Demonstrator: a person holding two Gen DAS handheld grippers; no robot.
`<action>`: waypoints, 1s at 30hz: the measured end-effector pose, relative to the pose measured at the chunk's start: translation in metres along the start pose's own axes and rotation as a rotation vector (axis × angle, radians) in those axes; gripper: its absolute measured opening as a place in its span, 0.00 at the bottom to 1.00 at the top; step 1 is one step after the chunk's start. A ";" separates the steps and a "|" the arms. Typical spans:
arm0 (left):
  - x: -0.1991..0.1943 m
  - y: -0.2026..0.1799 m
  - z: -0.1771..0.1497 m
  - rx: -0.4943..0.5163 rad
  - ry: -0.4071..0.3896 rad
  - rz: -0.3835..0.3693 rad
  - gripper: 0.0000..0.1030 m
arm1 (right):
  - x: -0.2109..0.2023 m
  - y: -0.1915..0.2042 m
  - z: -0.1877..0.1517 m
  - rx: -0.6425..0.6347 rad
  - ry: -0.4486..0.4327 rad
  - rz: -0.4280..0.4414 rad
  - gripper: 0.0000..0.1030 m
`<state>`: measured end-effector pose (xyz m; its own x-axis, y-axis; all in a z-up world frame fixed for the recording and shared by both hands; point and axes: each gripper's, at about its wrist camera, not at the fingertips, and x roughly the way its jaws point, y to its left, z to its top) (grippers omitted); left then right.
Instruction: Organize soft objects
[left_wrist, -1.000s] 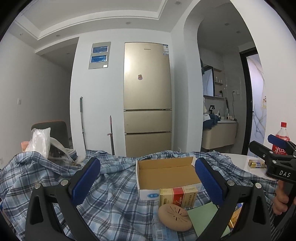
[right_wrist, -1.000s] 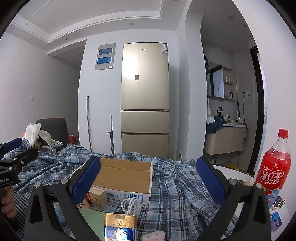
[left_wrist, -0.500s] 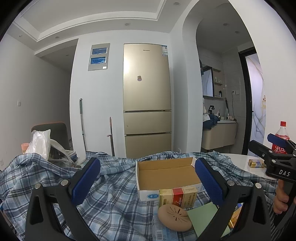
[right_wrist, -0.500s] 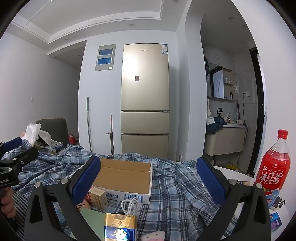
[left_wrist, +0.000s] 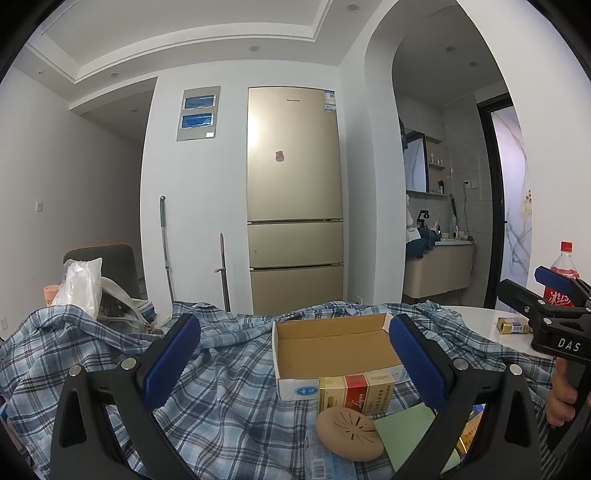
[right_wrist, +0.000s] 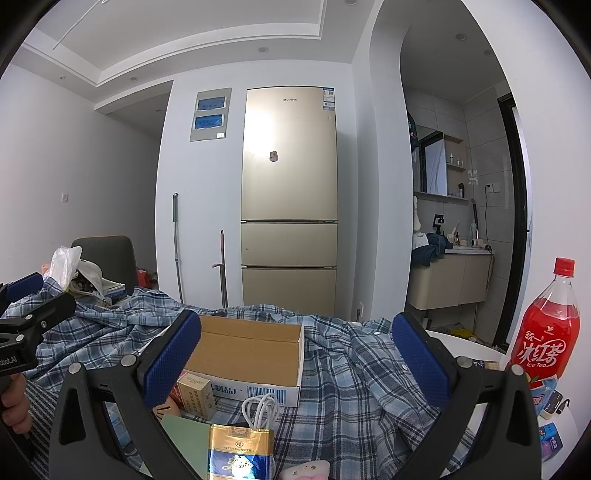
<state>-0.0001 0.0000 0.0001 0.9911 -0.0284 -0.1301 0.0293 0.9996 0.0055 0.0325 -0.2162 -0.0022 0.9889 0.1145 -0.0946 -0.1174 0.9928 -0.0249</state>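
Red "Ice Tea" bottle, "DAS" right tongs

The table is mostly hidden under the shirt. The pink toy and gold pack are cut by the bottom edge. The bottle stands half behind the right gripper. Sink-shelf items are too small to tell.

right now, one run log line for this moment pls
left gripper: open, empty | right gripper: open, empty | shirt: spread on table | box: open, empty, on shirt | stage: no grasp yet
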 end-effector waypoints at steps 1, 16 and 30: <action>0.000 0.000 0.000 -0.001 0.002 0.001 1.00 | 0.000 0.000 0.000 0.000 0.000 0.000 1.00; 0.001 0.004 0.013 -0.051 0.066 -0.075 1.00 | -0.003 -0.002 0.011 0.006 0.008 0.029 1.00; 0.049 0.012 -0.015 -0.078 0.418 -0.113 1.00 | 0.053 -0.006 -0.014 0.115 0.508 0.252 1.00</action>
<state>0.0471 0.0104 -0.0211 0.8441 -0.1474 -0.5156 0.1085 0.9885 -0.1049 0.0848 -0.2165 -0.0210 0.7605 0.3447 -0.5503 -0.3052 0.9378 0.1657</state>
